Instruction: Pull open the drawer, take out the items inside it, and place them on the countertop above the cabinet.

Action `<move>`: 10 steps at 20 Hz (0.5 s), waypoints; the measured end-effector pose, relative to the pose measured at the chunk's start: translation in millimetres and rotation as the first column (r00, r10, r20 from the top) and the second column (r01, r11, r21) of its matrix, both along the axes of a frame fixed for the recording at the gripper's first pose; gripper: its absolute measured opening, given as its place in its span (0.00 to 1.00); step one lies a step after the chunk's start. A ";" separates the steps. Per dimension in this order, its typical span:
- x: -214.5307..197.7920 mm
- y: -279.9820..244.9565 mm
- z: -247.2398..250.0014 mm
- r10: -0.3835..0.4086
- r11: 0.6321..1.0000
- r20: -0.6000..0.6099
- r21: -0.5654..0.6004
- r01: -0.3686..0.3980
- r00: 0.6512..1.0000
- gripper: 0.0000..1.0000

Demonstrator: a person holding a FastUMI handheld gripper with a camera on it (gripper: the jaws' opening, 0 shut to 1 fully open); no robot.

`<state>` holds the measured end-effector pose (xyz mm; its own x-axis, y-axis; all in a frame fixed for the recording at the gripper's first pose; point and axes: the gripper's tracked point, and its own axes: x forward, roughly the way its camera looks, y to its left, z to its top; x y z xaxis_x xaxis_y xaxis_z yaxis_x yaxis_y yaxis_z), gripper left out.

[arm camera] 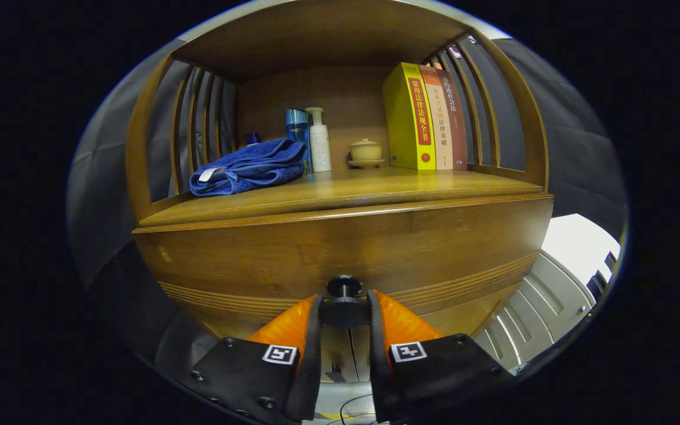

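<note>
Dark round knob [343,298] sits dead centre on the drawer front, between the fingers. Gripper [344,310] is closed down narrow around the knob's wider near disc, both fingers [314,330] pressing on its sides. The knob's thin stem and smaller back disc run on to the wood just beyond the tips.

Drawer [340,254] is a wide wooden panel with grooved lines along its lower part. No gap visible between its upper edge and the ledge above, so it looks closed; contents hidden.

Countertop [340,192] lies straight above the drawer, glossy wood, framed by curved slatted sides [198,118] and a wooden roof.

On the countertop:
- blue towel [249,167], folded loosely, lies at the left, with a white tag at its near left end
- blue bottle [297,133] stands behind the towel's right end
- white pump bottle [319,140] is just beside the blue one, upright
- small cream lidded cup [366,151] on a saucer stands near the back, between the bottles and the books
- three books [425,118] stand upright on the right: yellow, pale, brown, touching each other and leaning slightly toward the right slats

Grey booth wall shows through the slats.
</note>
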<state>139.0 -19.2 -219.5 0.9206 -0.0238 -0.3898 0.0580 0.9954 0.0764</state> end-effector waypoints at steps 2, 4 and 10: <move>-8.9 0.3 1.2 -0.003 1.000 0.002 0.001 0.003 1.000 0.44; -22.5 0.1 2.0 -0.006 1.000 -0.001 0.003 0.006 1.000 0.44; -64.2 0.4 5.7 0.004 1.000 -0.026 0.018 -0.003 1.000 0.40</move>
